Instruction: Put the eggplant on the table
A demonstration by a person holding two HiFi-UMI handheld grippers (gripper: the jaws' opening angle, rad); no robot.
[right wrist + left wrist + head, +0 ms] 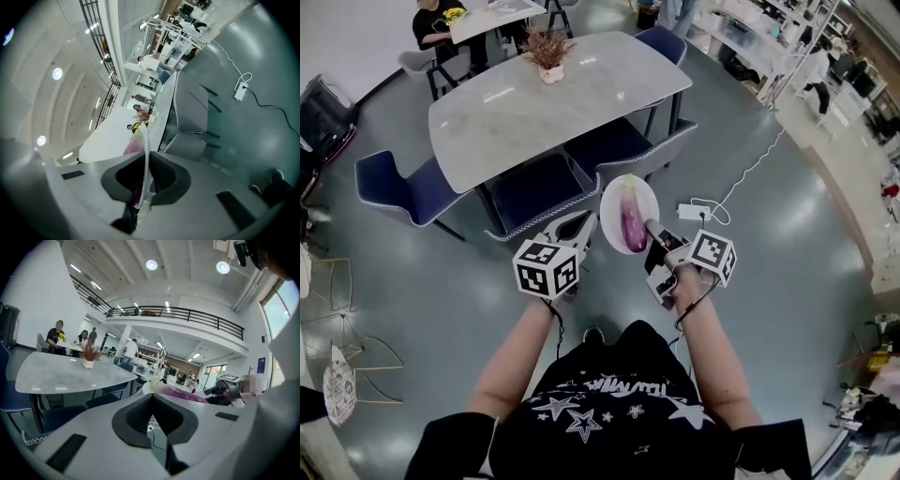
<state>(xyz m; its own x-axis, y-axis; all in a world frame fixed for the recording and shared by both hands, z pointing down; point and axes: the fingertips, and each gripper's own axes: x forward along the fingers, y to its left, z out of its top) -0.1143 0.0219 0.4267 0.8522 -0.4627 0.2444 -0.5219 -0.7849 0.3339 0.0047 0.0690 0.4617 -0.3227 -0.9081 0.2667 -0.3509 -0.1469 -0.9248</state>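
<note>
1. Eggplant point(631, 220): purple and lying lengthwise on a white plate point(614, 192). It is carried in the air in front of the person, above the floor and short of the table point(534, 112), which lies toward 11 o'clock.
2. The right gripper point(656, 234) pinches the plate's rim at about 4 o'clock. Its own view shows the rim edge-on between the clamped jaws.
3. The left gripper point(581, 225) sits just beside the plate at 8 o'clock. Its jaws are pressed together on nothing.
4. Blue chairs point(534, 192) stand between the person and the table, and a potted plant point(548, 52) sits at the table's far end.
5. Risk: only one pinch at the rim holds the plate. I'd say a tilt while walking or reaching over the chairs could roll the eggplant off, or the rim could slip from the jaws.
</note>
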